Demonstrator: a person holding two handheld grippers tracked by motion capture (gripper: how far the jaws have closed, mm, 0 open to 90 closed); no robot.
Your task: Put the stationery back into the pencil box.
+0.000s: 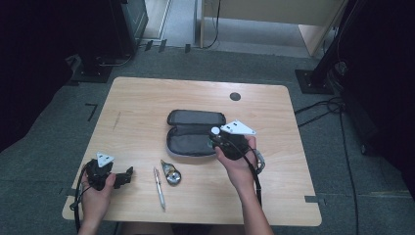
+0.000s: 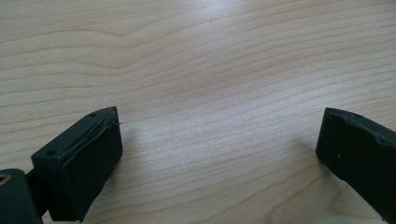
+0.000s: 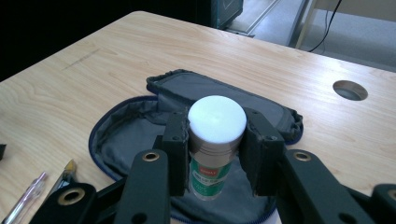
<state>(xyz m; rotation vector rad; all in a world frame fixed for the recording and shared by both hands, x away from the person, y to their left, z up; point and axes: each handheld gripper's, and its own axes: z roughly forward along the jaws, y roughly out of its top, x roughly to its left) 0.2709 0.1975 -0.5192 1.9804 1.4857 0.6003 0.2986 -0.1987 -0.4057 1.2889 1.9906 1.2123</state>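
Over the open half of the pencil case (image 3: 140, 140), near the middle of the tabletop (image 1: 147, 98), the right gripper (image 3: 217, 149) has its two pads pinching a glue stick (image 3: 212, 172) just under its white cap, with the stick upright and the green label end pointing down into the case. Looks to me like it's about to be dropped in. I'd lower it till the bottom nearly meets the grey lining, tip it flat along the case's long side, then let go so it doesn't roll out. The left gripper (image 1: 128, 175) sits near the front-left corner, jaws spread wide over bare wood, holding nothing. A pen (image 1: 159, 188) and a small metal thing (image 1: 171, 172) I can't make out wait near the front edge, between the two hands.
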